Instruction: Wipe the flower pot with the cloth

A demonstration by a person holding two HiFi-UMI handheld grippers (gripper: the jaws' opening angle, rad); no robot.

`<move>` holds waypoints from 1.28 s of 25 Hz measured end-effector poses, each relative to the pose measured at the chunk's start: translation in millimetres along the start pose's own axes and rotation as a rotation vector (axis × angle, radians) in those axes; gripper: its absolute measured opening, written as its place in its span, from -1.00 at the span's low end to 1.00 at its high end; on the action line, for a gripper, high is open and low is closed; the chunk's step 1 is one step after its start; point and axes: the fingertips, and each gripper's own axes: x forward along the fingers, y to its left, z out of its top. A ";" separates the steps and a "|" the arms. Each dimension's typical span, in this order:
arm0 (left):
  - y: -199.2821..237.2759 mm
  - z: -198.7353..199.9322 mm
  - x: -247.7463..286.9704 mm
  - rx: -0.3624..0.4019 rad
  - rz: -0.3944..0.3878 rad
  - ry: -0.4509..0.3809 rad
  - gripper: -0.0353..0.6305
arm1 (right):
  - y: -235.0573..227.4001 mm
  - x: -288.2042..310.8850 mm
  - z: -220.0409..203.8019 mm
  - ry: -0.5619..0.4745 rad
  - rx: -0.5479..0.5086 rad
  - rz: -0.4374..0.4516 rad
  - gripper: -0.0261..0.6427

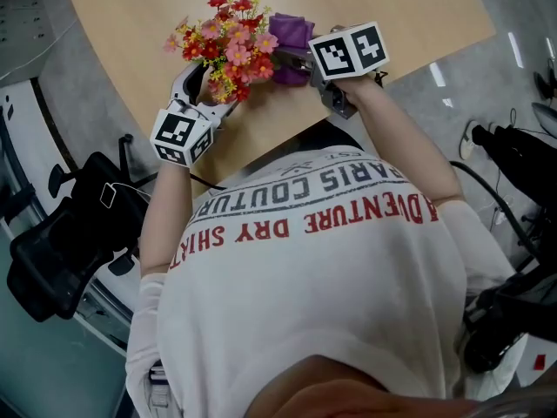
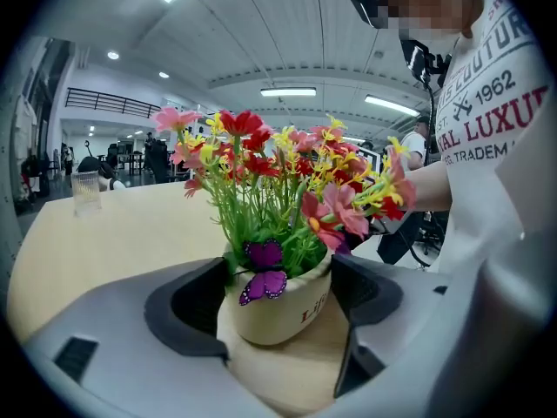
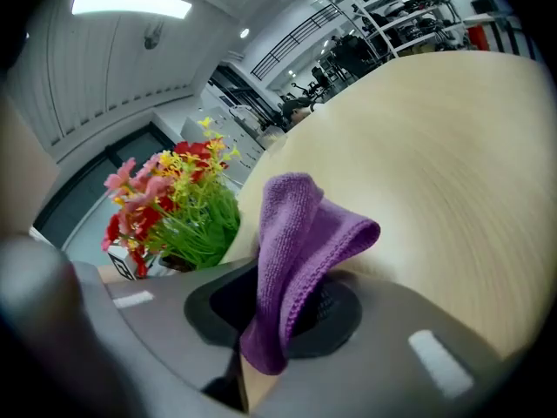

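- Between the jaws of the left gripper (image 2: 277,299): the flower pot (image 2: 280,310), cream and upright. A dark pad presses its wall at 9 o'clock and another at 3 o'clock, so the jaws are closed on it, standing fairly wide.
- Pot marking: red lettering on the wall at about 4 o'clock, reading "Lif"; the rest is hidden by the right-hand pad. A purple butterfly (image 2: 264,273) is fixed at the rim.
- Pot contents: flowers (image 2: 278,177) in pink, red and yellow on green stems.
- Between the jaws of the right gripper (image 3: 283,307): the cloth (image 3: 300,246), purple and knitted. It is pinched between the pads, with a fold standing up at 12 o'clock and a tail hanging at 6 o'clock.
- Relation, head view: the cloth (image 1: 291,35) lies at 2 o'clock of the flowers (image 1: 228,46), just beside them. The right gripper (image 1: 291,61) is at 3 o'clock and the left gripper (image 1: 207,81) at 7 o'clock.
- Whether the cloth touches the pot wall cannot be told.
- Support: a light wooden table (image 1: 409,3); the pot is near its edge nearest the person.
- Person's shirt (image 1: 331,312), head view: "PARIS COUTURE" and "DRY SHIRT" can be read. Left gripper view: "1962", "LUXU", "TRADEM".
- Surroundings: a clear tumbler (image 2: 85,192) at the table's far edge, 9 o'clock, and a black office chair (image 1: 61,251) on the floor.
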 end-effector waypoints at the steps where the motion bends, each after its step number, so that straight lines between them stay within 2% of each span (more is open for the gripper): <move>1: -0.2 4.2 2.1 0.000 -0.002 0.000 0.25 | -6.1 -0.1 2.1 0.021 -0.012 -0.030 -0.78; 4: -0.1 10.4 6.5 0.001 -0.010 0.007 0.25 | -21.1 2.8 3.9 0.070 -0.032 -0.102 -0.78; 8: -5.1 9.9 3.9 0.006 -0.024 0.014 0.25 | -22.7 2.4 -0.6 0.082 -0.019 -0.115 -0.78; 15: -6.6 9.8 1.8 -0.015 0.026 -0.013 0.26 | -25.8 -11.2 -2.6 0.005 0.024 -0.119 -0.78; 18: -6.0 8.6 -4.7 -0.009 0.103 -0.032 0.27 | -21.0 -20.5 -3.6 -0.044 0.025 -0.129 -0.78; 21: -17.5 13.8 -11.6 -0.005 0.211 -0.065 0.36 | -11.9 -34.3 -7.8 -0.087 0.028 -0.129 -0.78; 26: -19.2 15.0 -6.6 -0.103 0.400 -0.065 0.36 | -0.2 -46.9 -14.7 -0.140 0.039 -0.123 -0.78; 32: -8.5 21.2 20.3 -0.149 0.521 -0.062 0.38 | -0.9 -53.2 -17.4 -0.179 0.050 -0.121 -0.78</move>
